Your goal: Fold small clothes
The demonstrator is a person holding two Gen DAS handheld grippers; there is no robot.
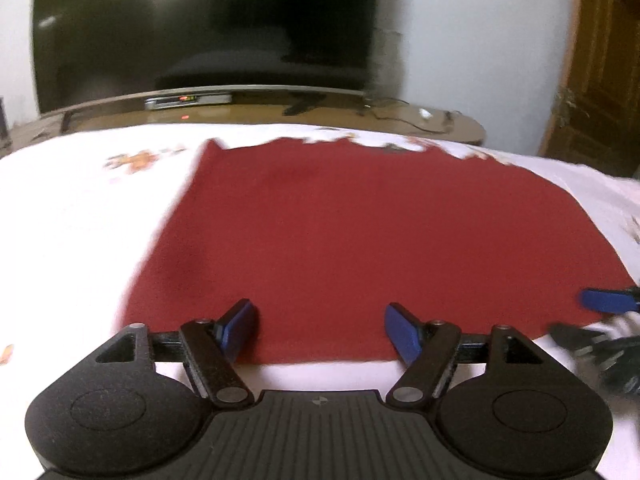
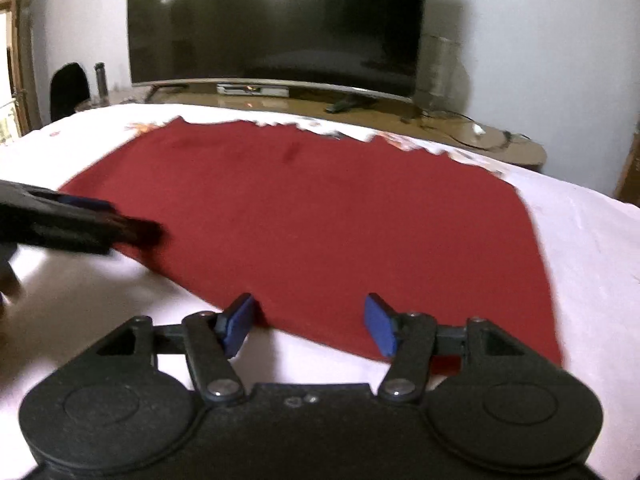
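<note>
Cloth: the red cloth point(image 1: 360, 240) lies flat on the white bedsheet point(image 1: 80, 220), its near hem at my six o'clock. My left gripper point(image 1: 320, 332) and right gripper point(image 2: 310, 326) both stand spread over that hem, pinching nothing. I judge the fold's first grab comes next: lower, close on the edge.

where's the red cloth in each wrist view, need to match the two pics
Left wrist view: the red cloth fills the middle, its near edge between the left gripper fingers, jaws open.
Right wrist view: the red cloth spans the centre and right, its near edge at the right gripper, jaws open.
Shared landmark: the dark television behind the bed.
</note>
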